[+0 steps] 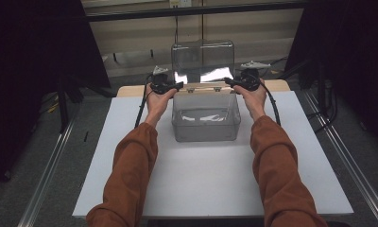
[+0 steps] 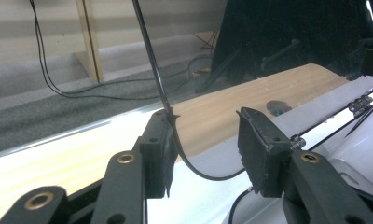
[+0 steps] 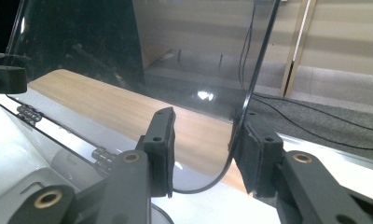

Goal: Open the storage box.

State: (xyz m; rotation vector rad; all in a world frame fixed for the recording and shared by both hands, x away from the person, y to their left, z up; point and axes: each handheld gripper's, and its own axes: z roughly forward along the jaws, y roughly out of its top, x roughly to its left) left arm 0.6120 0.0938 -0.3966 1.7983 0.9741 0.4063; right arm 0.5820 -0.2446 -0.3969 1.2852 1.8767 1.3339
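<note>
A clear plastic box (image 1: 206, 124) stands at the back middle of the white board (image 1: 201, 189), its hinged lid (image 1: 203, 59) raised upright. My left gripper (image 1: 180, 85) is at the lid's lower left corner and my right gripper (image 1: 227, 81) at its lower right corner. In the left gripper view the lid's curved edge (image 2: 157, 81) lies against the left pad of the left gripper (image 2: 205, 140), with a wide gap to the other pad. In the right gripper view the lid edge (image 3: 255, 74) rests by the right pad of the right gripper (image 3: 205, 140), well apart from the left pad. Both are open.
Behind the box runs a wooden tabletop strip (image 1: 130, 91). The lid's hinges (image 2: 362, 103) sit along the box's back rim. Grey carpet with cables (image 2: 82, 93) lies beyond the table, and metal rails (image 1: 45, 175) flank both sides. The board's near half is bare.
</note>
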